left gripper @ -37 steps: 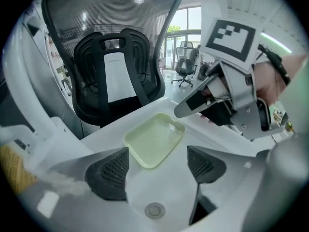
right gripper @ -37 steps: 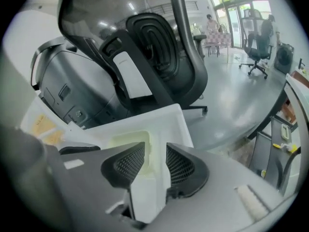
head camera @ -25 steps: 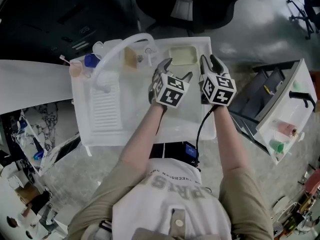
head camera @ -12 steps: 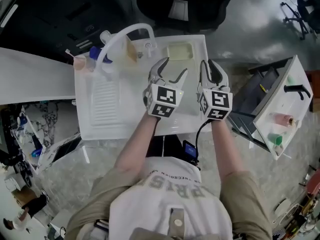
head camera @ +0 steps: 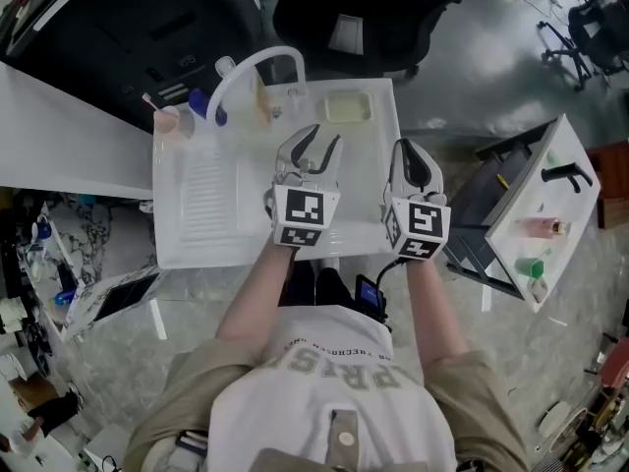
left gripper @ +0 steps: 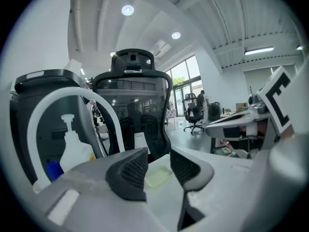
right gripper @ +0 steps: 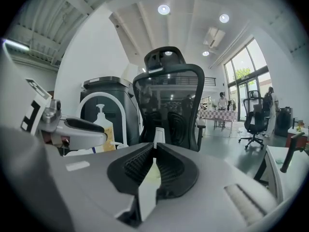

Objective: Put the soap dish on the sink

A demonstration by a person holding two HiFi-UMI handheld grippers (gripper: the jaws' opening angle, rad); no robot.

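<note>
The soap dish (head camera: pixel 347 108) sits on the sink (head camera: pixel 366 197) at its far right corner, flat on the white rim, pale yellow-green inside. To its left, along the far edge, stand the arched white faucet (head camera: pixel 257 62) and what looks like a pump bottle (head camera: pixel 259 104), though it is small in the head view. A dark office chair (head camera: pixel 378 3) stands just beyond the sink, and a white bench (head camera: pixel 59 131) runs off to the left.

Both tools are held over the near half of the sink, well apart from the dish and pointing toward the far edge. The left hand-held gripper (head camera: pixel 322 138) is released: its jaws have just been closing but a gap remains, and nothing is between them. In its own view the dish shows through that gap, farther off. The right hand-held gripper (head camera: pixel 408 151) is near the sink's right edge. It is clenched on nothing: its jaws have just been closing, and its own view shows the ribbed pads meeting at the tips.
</note>
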